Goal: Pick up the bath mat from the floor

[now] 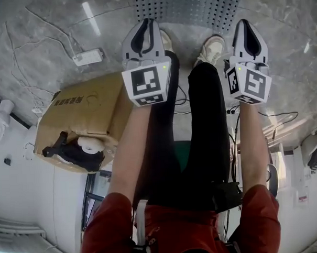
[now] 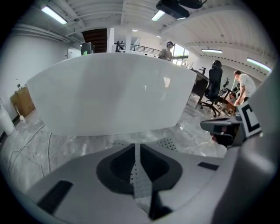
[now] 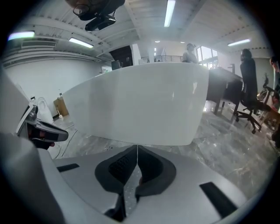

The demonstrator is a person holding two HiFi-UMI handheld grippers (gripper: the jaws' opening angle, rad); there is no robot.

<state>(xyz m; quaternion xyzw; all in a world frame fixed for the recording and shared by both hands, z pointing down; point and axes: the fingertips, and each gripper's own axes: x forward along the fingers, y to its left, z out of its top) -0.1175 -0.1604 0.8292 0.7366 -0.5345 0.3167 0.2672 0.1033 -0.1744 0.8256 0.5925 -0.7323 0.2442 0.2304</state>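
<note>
1. Looking down in the head view, the bath mat lay flat on the grey marble floor at the top centre of the frame. It was a grey sheet with rows of small holes, just beyond the person's shoes.
2. The left gripper sat at upper centre-left with its tip pointing toward the mat's near edge. Its jaws were clenched together and held nothing.
3. The left gripper view confirmed this. The jaws of the left gripper met in one thin line, and the mat's dotted surface showed on the floor past them.
4. The right gripper sat at upper right beside the mat's right corner, also clamped closed and empty.
5. In the right gripper view, the right gripper had its pads pressed flat against each other.
6. A white bathtub filled the middle of both gripper views and stood directly behind the mat.
7. A cardboard box stood at centre left of the head view, with a white power strip on the floor above it.
8. Black trousers ran down the middle of the frame between the two forearms.
</note>
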